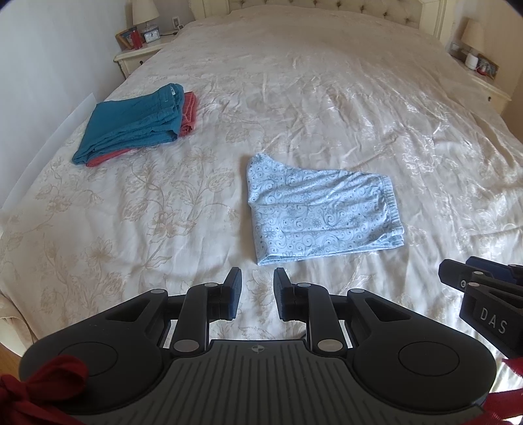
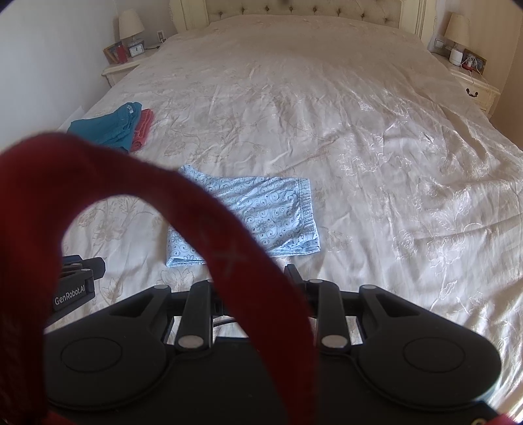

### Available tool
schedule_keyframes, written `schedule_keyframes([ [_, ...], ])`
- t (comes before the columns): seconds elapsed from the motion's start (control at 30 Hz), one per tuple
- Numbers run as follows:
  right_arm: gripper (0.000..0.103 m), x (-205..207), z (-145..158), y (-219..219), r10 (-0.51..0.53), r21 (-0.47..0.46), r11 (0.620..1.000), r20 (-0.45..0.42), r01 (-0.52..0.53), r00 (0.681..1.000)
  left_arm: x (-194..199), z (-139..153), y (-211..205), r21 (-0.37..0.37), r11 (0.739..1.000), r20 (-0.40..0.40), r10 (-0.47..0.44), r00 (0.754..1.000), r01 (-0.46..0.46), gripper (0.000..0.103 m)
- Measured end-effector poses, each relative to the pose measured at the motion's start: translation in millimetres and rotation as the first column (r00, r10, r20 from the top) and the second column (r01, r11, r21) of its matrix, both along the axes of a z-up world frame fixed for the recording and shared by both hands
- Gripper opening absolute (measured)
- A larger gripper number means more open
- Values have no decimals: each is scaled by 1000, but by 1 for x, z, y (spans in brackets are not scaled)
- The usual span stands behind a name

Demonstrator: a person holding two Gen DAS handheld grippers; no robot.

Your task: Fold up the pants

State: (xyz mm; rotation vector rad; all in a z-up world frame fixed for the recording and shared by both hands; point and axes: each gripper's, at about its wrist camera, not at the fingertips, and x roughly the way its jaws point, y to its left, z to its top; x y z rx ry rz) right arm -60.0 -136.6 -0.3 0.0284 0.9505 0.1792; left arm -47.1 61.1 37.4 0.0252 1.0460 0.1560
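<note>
On the cream floral bedspread of the big bed, just ahead of my left tool, lies one pair of light blue pants with a dark swirly flower print, folded into a flat packet with the elastic waistband on the right edge. My left tool hangs over the bedspread with its two fingers apart and nothing between them, tips just short of the packet's near edge.

My right tool is harder to read: one loop of dark red strap swings right across the lens and hides the fingertips, so I can't tell if they're spread or pinched. From that side the blue pants are also just ahead, not touched by anything.

Further off to the left sit two more folded garments in a stack: one teal piece on top of one coral-red piece, well apart from the printed pair.

Count for the rest: two cream nightstands, one on each side of the tufted headboard, each with one lamp, the left one and the right one.
</note>
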Motion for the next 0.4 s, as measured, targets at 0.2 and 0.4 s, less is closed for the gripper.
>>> schedule_keyframes([
  [0.2, 38, 0, -1, 3, 0, 8, 1000, -3, 0, 1000, 2, -1, 0, -3, 1000, -3, -4, 1000, 4, 22],
  [0.4, 38, 3, -3, 5, -1, 9, 1000, -11, 1, 1000, 5, -2, 1, -14, 1000, -7, -10, 1000, 10, 22],
])
